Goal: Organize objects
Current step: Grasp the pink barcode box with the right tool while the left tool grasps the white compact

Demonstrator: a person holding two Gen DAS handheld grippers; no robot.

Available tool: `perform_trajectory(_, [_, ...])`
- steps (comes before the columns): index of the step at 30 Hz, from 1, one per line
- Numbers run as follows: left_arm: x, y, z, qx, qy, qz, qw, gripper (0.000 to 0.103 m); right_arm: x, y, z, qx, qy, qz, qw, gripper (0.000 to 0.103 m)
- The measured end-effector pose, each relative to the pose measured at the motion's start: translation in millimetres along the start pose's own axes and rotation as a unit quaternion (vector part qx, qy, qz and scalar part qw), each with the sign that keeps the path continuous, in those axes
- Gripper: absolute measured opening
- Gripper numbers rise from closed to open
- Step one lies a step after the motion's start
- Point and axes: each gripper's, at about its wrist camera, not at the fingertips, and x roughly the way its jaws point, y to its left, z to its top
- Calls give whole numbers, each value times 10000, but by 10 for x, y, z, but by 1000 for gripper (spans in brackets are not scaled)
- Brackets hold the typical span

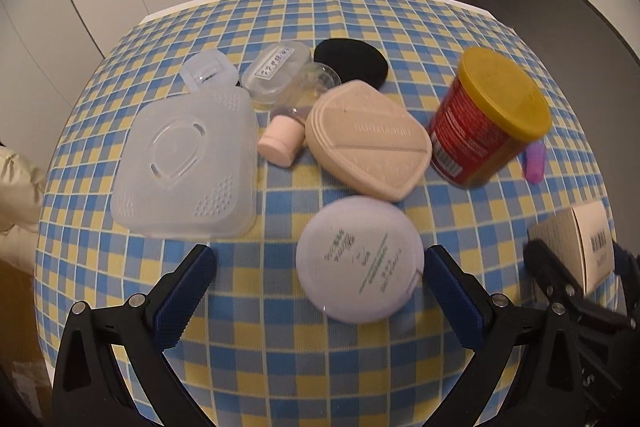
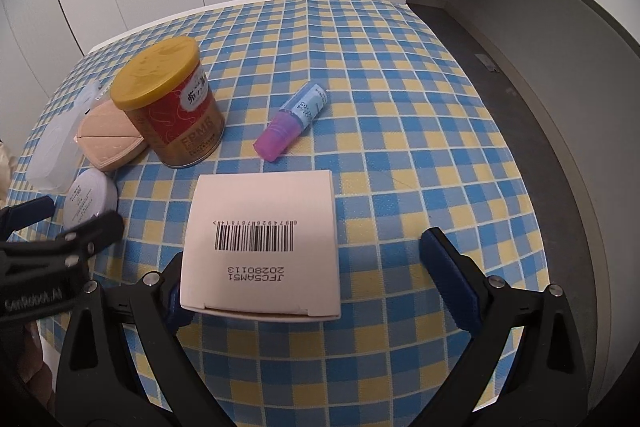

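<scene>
Fingers (image 1: 188, 291) of the left gripper (image 1: 316, 287) spread wide around the lilac compact (image 1: 359, 259) — poised, not pinching; right gripper (image 2: 316, 279) equally agape astride the white box (image 2: 260, 247) on the checked bench (image 2: 400, 107) — both apparently lined up for lifting.

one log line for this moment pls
left hand-held gripper: open, straddling lilac compact | right hand-held gripper: open around white box | nothing lifted off checked cloth
</scene>
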Motion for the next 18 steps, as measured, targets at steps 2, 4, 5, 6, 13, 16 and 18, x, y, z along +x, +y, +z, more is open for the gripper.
perform_trajectory(2, [11, -6, 12, -20, -29, 27, 10000, 102, -7, -20, -2, 6, 11, -14, 10000, 99])
perform_trajectory(4, [2, -4, 15, -36, -67, 27, 10000, 98, 5, -18, 5, -9, 38, -36, 10000, 100])
perform_trajectory(5, [-17, -7, 15, -33, -115, 19, 9999, 90, 14, 33, 11, -7, 51, -45, 10000, 100])
perform_trajectory(6, [-44, -13, 11, -4, -165, 4, 9999, 81, 16, 48, 12, -13, 48, -54, 10000, 100])
perform_trajectory(13, [-126, -47, -16, 146, -318, -73, 9994, 58, -4, 147, 13, -104, -15, -10, 9999, 74])
perform_trajectory(16, [-154, -20, -44, 181, -333, -82, 9992, 58, -53, 258, 18, -272, -53, 68, 9996, 55])
perform_trajectory(18, [-156, -5, -49, 188, -316, -79, 9993, 58, -51, 319, 14, -310, -32, 82, 9995, 54])
